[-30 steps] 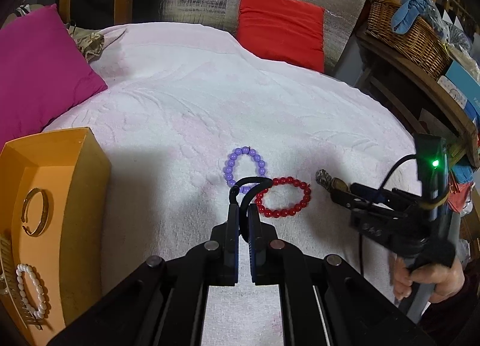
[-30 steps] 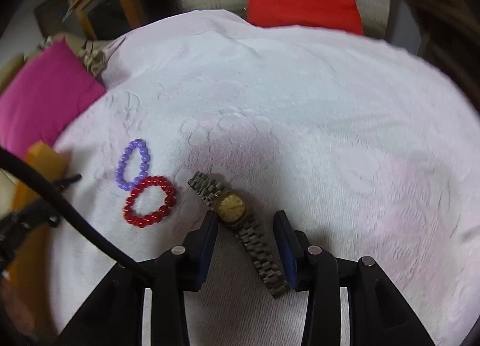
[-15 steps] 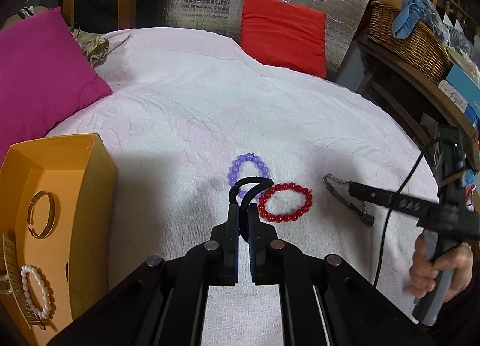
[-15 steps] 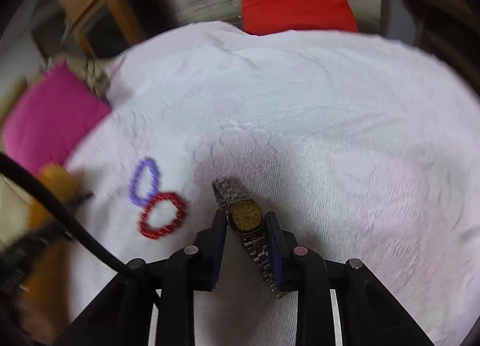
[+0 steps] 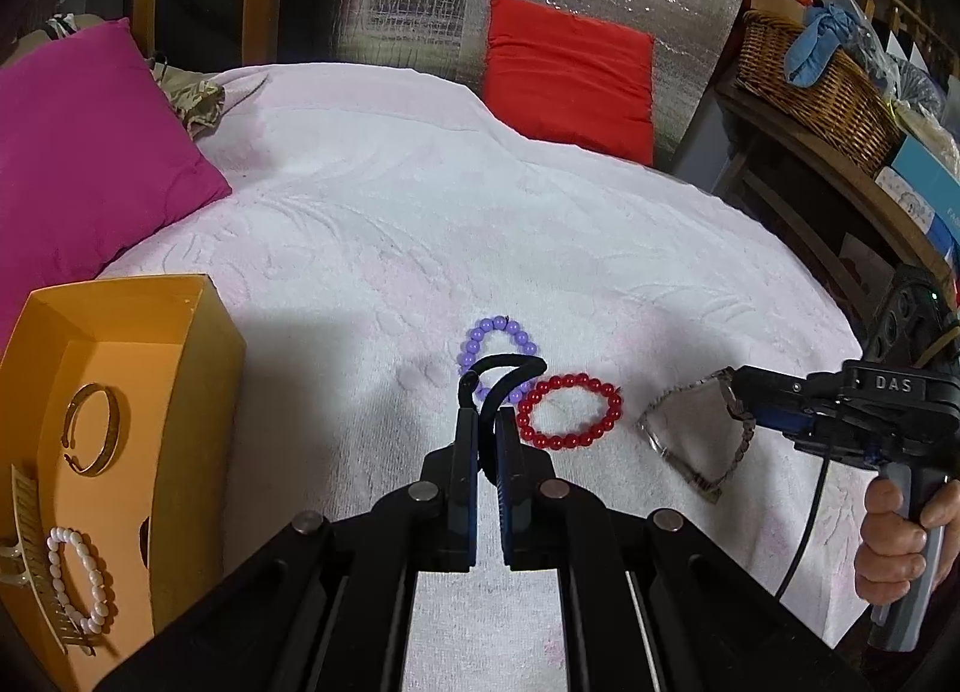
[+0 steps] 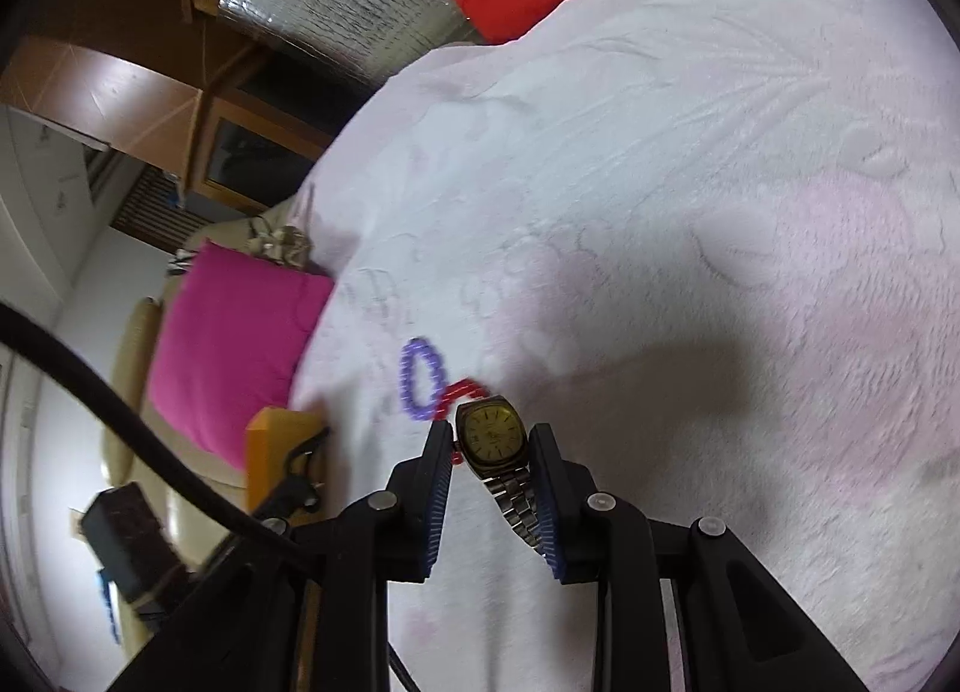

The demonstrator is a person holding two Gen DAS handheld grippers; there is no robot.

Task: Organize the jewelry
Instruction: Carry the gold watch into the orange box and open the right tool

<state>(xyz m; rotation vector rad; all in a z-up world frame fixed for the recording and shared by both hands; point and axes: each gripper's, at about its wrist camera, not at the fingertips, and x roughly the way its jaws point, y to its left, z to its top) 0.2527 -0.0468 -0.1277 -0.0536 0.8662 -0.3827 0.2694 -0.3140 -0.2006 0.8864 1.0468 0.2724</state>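
Observation:
My left gripper (image 5: 487, 422) is shut on a black hair tie (image 5: 501, 373) and holds it above the white bed cover. A purple bead bracelet (image 5: 480, 341) and a red bead bracelet (image 5: 569, 410) lie just beyond it. My right gripper (image 6: 491, 440) is shut on a gold-faced metal watch (image 6: 491, 437) and has lifted it; the strap (image 5: 696, 452) hangs down in the left wrist view. An orange box (image 5: 198, 368) at the left holds a gold bangle (image 5: 93, 434), a pearl bracelet (image 5: 78, 578) and a hair claw (image 5: 24, 536).
A magenta pillow (image 5: 78, 152) lies at the back left and a red cushion (image 5: 570, 68) at the back. A wooden shelf with a wicker basket (image 5: 816, 86) stands to the right of the bed.
My right gripper closed on the watch and lifted it off the cover, rolling to the side. My left gripper stayed nearly still with the hair tie.

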